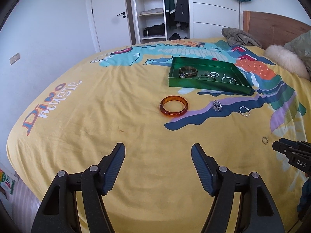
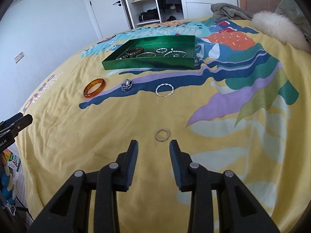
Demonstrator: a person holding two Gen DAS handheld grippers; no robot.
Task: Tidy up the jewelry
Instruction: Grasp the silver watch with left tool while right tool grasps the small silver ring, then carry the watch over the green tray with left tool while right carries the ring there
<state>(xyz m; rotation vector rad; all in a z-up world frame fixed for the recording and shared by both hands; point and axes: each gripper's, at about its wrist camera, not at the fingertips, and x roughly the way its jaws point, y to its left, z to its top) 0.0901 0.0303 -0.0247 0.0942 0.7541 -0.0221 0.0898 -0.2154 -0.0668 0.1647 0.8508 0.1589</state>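
A green tray (image 1: 206, 87) (image 2: 149, 65) on the yellow bedspread holds several bracelets and rings. In front of it lie an amber bangle (image 1: 174, 106) (image 2: 94, 87), a silver chain clump (image 1: 217, 106) (image 2: 126, 85) and a twisted silver bracelet (image 1: 244, 111) (image 2: 164, 90). A small clear ring (image 2: 162, 134) (image 1: 264, 140) lies just ahead of my right gripper (image 2: 153, 147), which is open and empty. My left gripper (image 1: 157, 151) is open and empty, short of the bangle. Each gripper shows at the edge of the other's view.
A grey blanket (image 1: 240, 36), a fluffy cream cushion (image 1: 287, 60) and a wooden headboard (image 1: 272, 27) are at the far right. An open wardrobe (image 1: 153, 9) and a door stand behind the bed. The bed's left edge drops off near my left gripper.
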